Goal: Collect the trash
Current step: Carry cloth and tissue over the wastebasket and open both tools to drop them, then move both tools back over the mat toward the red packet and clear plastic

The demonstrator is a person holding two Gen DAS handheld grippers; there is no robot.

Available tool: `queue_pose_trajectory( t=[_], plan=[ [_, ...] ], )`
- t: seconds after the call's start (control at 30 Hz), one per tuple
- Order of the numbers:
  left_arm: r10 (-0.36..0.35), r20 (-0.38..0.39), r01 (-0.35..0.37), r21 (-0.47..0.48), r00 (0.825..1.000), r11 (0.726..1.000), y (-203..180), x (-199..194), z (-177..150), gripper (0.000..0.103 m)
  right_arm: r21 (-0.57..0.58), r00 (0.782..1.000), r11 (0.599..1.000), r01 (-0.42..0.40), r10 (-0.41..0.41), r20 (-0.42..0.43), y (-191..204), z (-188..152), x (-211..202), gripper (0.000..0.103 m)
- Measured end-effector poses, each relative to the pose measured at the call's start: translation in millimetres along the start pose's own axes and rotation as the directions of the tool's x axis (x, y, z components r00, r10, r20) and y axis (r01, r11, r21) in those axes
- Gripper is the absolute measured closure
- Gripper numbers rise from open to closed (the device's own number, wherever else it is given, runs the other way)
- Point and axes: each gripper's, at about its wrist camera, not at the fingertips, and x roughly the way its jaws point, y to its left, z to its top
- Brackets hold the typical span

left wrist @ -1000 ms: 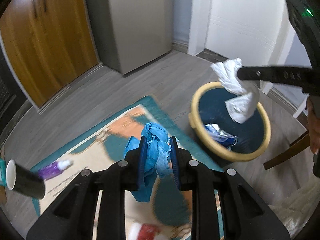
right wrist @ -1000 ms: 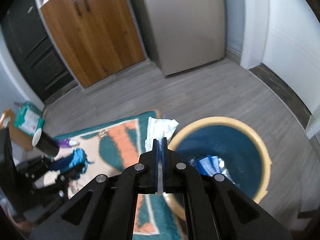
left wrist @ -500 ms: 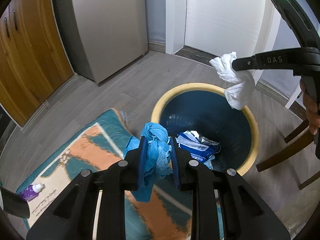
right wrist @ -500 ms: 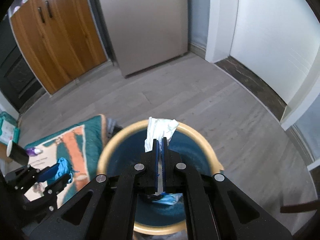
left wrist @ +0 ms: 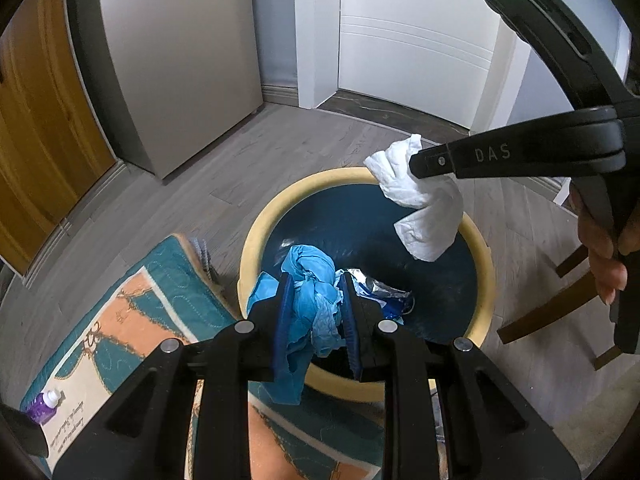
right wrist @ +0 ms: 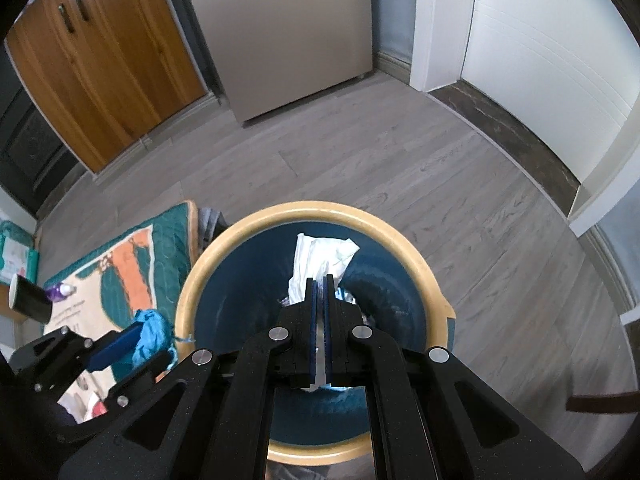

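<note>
A home, by its furnishings. A patterned teal rug (right wrist: 120, 264) lies on grey plank flooring just left of a yellow-rimmed bin (right wrist: 400, 232). Beyond the bin stand a wooden cupboard (right wrist: 100, 52), a tall grey appliance (right wrist: 288, 28) and a white door (left wrist: 416, 36).

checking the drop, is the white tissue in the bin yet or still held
Still held: the right tool is shut on the tissue, which hangs over the bin.

Bin (left wrist: 486, 268) on floor (right wrist: 360, 160), rug (left wrist: 132, 320) left of it, wrapper (left wrist: 384, 300) inside, bottle (left wrist: 44, 404) on rug
</note>
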Motion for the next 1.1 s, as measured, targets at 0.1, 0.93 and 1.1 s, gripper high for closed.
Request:
queue_pose_trajectory(
  t=[0.1,0.93,1.1],
  plan=[
    [0.001,0.02,-0.001,0.002,1.0,1.0,-0.5,-1.0,2.7,0.079,0.024,1.0,1.0,-0.01,0.009,0.001,-5.6,0.6,-0.3,0.099],
    [0.08,0.061,-0.078,-0.043,0.995,0.996,25.2,-37.9,-9.0,0.038,0.032,0.999,0.999,-0.015,0.014,0.047,4.8,1.6,-18.4,0.041],
    [0.114,0.071,-0.108,-0.088,0.991,0.99,41.1,-56.9,-18.6,0.027,0.005,0.997,0.999,-0.035,0.035,0.071,19.4,-0.7,-27.6,0.019]
  ],
)
